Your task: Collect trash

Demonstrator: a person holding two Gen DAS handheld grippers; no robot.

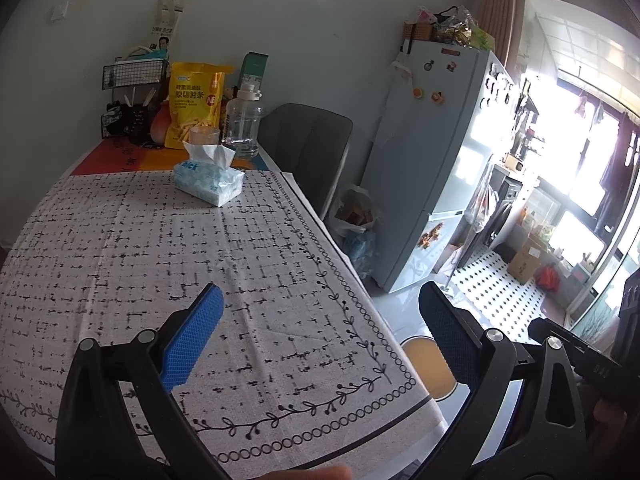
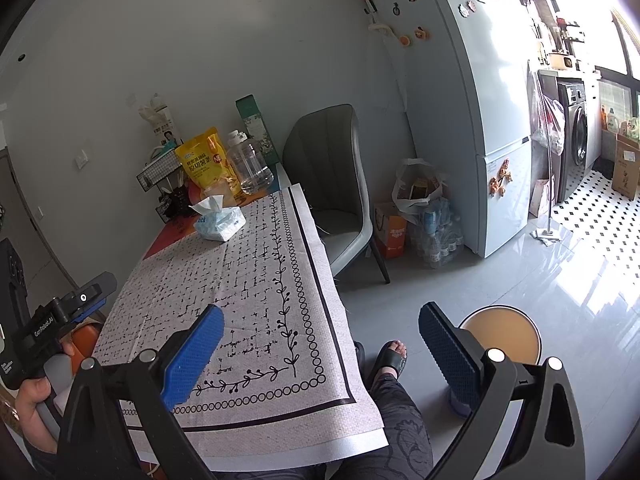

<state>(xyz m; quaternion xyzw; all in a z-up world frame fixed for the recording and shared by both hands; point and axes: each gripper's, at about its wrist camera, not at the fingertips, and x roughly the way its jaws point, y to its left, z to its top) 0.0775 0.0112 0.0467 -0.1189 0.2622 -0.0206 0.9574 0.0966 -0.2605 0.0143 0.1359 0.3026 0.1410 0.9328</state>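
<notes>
The table (image 1: 120, 248) wears a white cloth with black marks, and I see no loose trash on it. A blue tissue pack (image 1: 208, 182) (image 2: 220, 222) lies at its far end. My left gripper (image 1: 320, 340) hovers open over the table's near right part, nothing between its blue pads. My right gripper (image 2: 320, 354) is also open and empty, held above the table's near corner and the floor. A hand holds the left gripper's black body (image 2: 68, 312) at the left of the right wrist view. A white plastic bag (image 2: 418, 188) with boxes inside stands on the floor by the fridge.
A yellow snack bag (image 1: 196, 104), a clear bottle (image 1: 244, 120) and a wire rack (image 1: 134, 96) stand at the table's far end. A grey chair (image 2: 340, 184) and a fridge (image 2: 472, 112) are to the right. A round stool (image 2: 500, 334) and a sandalled foot (image 2: 390, 358) are near the corner.
</notes>
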